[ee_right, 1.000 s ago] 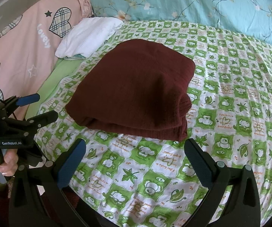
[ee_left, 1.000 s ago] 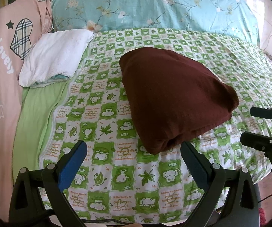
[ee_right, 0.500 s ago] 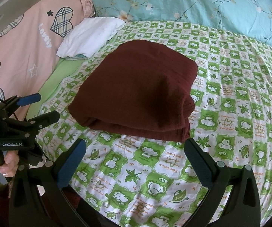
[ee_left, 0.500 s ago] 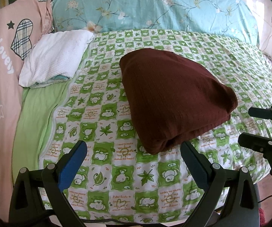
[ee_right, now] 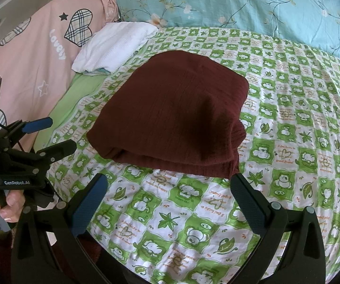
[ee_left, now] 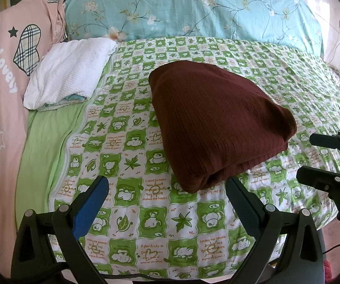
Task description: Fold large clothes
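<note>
- Since a second ago: almost no motion; maroon garment (ee_left: pixel 217 123) sits slightly lower in the right wrist view, otherwise same pose on the bed.
- Nearest, left wrist view: left gripper (ee_left: pixel 167 189) spread wide, nothing between the blue-padded fingers (ee_left: pixel 90 202), hanging over the quilt just short of the garment's near folded corner, not touching it.
- Right wrist view: right gripper (ee_right: pixel 168 185) also spread wide and empty, right fingertip just beside the garment's near right corner; contact there cannot be told.
- Right gripper seen again at the right edge of the left wrist view (ee_left: pixel 331 163), beside the garment's right end, clear of it.
- Left gripper likewise at the left edge of the right wrist view (ee_right: pixel 51 135), held in a hand (ee_right: pixel 3 203), beside the garment's left end.
- Garment folded into a thick rectangular bundle, layered edges facing the grippers, lying flat on the green-and-white checked quilt (ee_left: pixel 127 142).
- Left of the garment and a bit further back: folded white towel (ee_left: pixel 70 71) on a plain green sheet strip (ee_left: pixel 44 146).
- Further left of the garment: pink cover (ee_left: pixel 2 82) with plaid heart and "Lovely" lettering.
- Beyond the garment: blue floral pillow (ee_left: pixel 193 7) along the far side.
</note>
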